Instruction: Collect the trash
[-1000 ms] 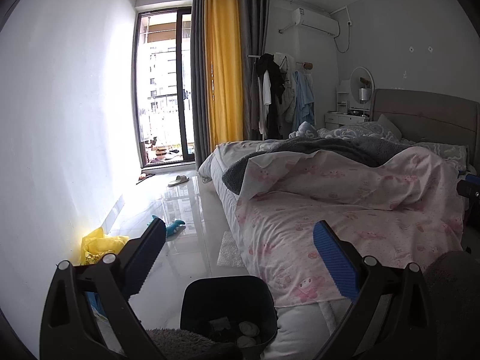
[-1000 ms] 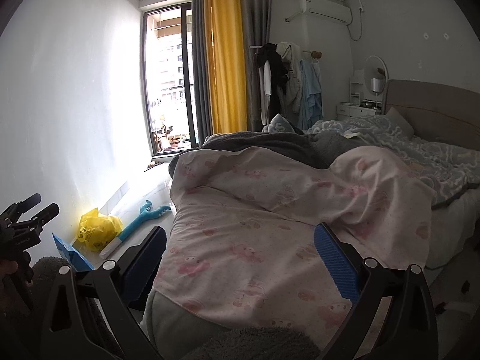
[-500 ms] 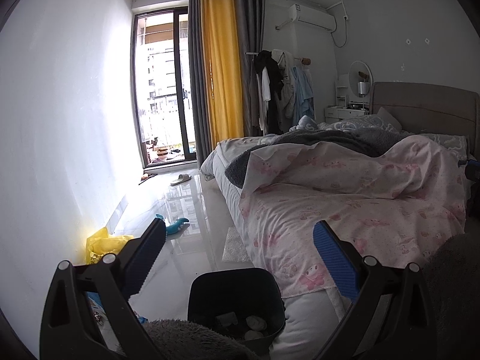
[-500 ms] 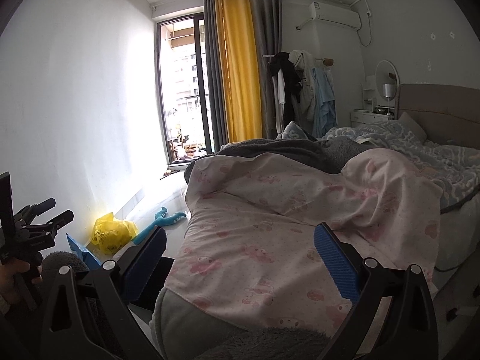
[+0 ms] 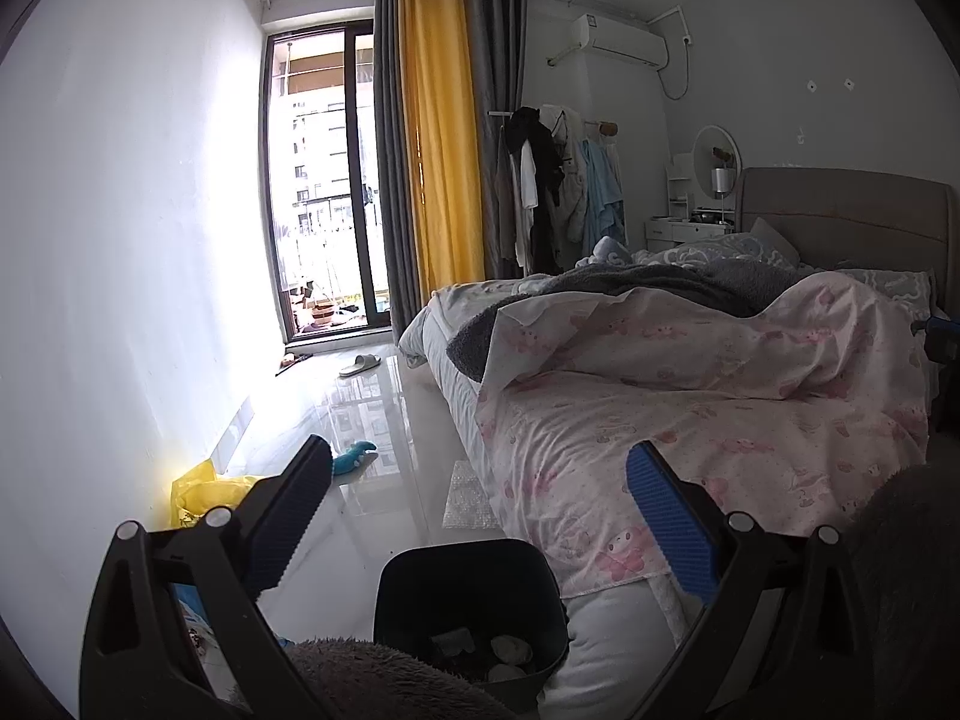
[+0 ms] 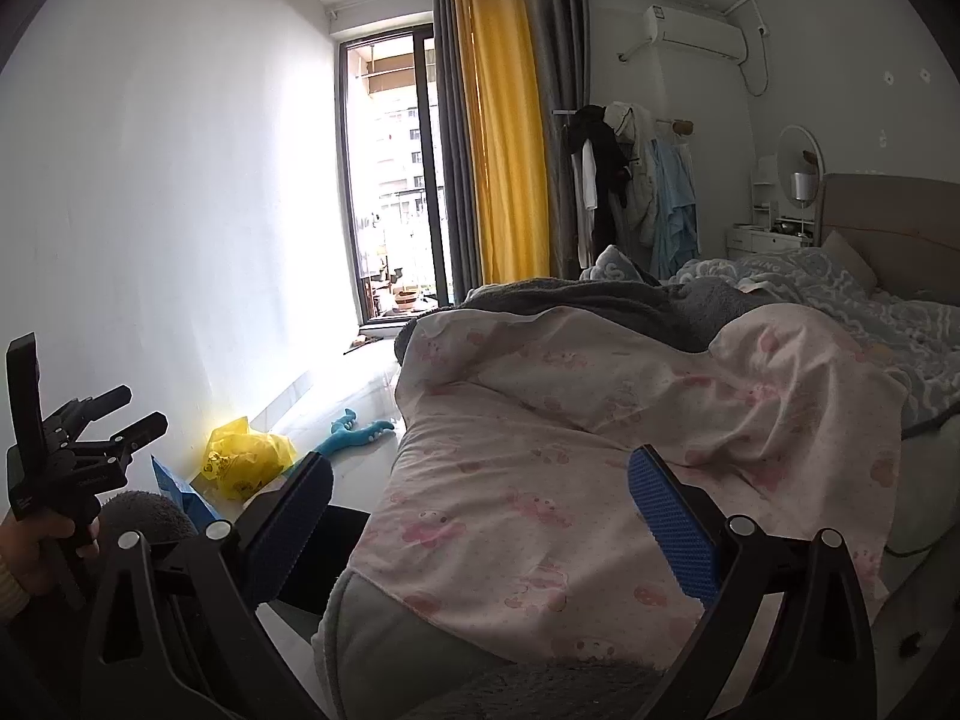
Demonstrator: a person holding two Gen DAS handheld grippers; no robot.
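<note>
A black trash bin [image 5: 468,594] stands on the floor at the foot of the bed, with a few crumpled scraps [image 5: 510,651] inside. My left gripper [image 5: 480,510] hovers above and behind it, open and empty. My right gripper [image 6: 480,510] is open and empty too, raised over the pink bedspread [image 6: 600,450]. Only a dark sliver of the bin [image 6: 336,558] shows in the right wrist view. A yellow plastic bag [image 6: 246,456] lies on the floor by the left wall, with a blue packet [image 6: 174,492] beside it. The left gripper's handle [image 6: 66,462] appears at the left edge, held by a hand.
A bed [image 5: 720,384] with pink and grey covers fills the right side. A teal toy [image 5: 354,456], a piece of bubble wrap [image 5: 468,492] and a slipper [image 5: 360,365] lie on the glossy floor [image 5: 372,420]. The balcony door [image 5: 324,186], curtains and a clothes rack [image 5: 552,192] stand beyond.
Both cameras have tilted up and shifted slightly, so the bin sits lower in the left view. Both grippers stay open and empty.
</note>
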